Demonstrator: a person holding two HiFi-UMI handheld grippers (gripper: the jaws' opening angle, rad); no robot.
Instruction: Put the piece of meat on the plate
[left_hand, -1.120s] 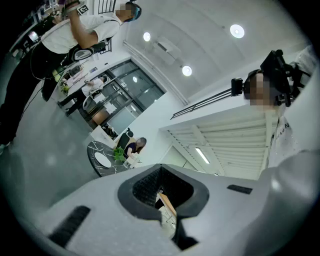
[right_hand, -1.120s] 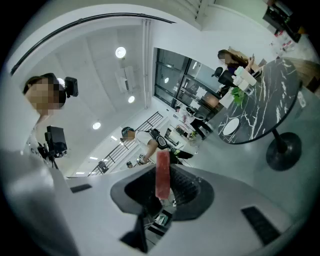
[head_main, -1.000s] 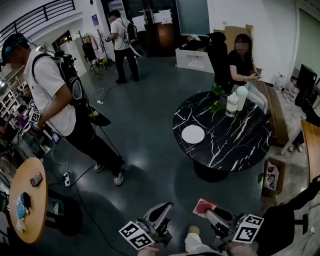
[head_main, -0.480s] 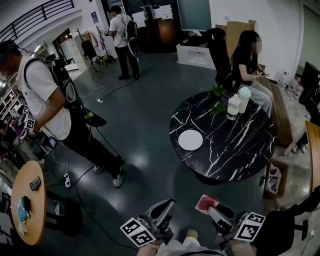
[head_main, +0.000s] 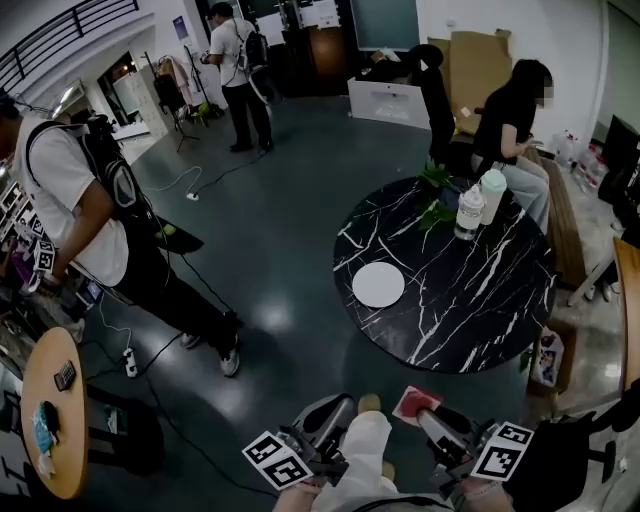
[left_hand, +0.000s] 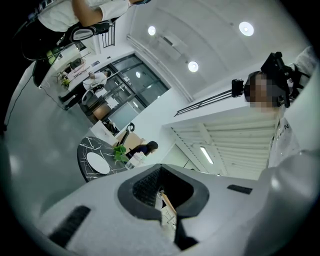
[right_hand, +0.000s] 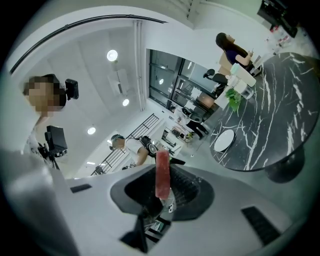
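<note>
Currently, head view: your right claw (head_main: 430, 418) grips the piece of meat (head_main: 411, 404), well apart from the plate (head_main: 378, 285) on the table (head_main: 480, 300); left gripper view: your left claw (left_hand: 161, 194) is closed and empty; right gripper view: the piece of meat stands clamped between the jaws.

Head camera looks steeply down; I find both gripper cameras tilted ceilingward. All three share the distant white plate (head_main: 378, 285), 1 o'clock.

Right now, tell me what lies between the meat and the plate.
Head view: only bare floor and the table's near edge separate the meat in the right gripper from the plate.
</note>
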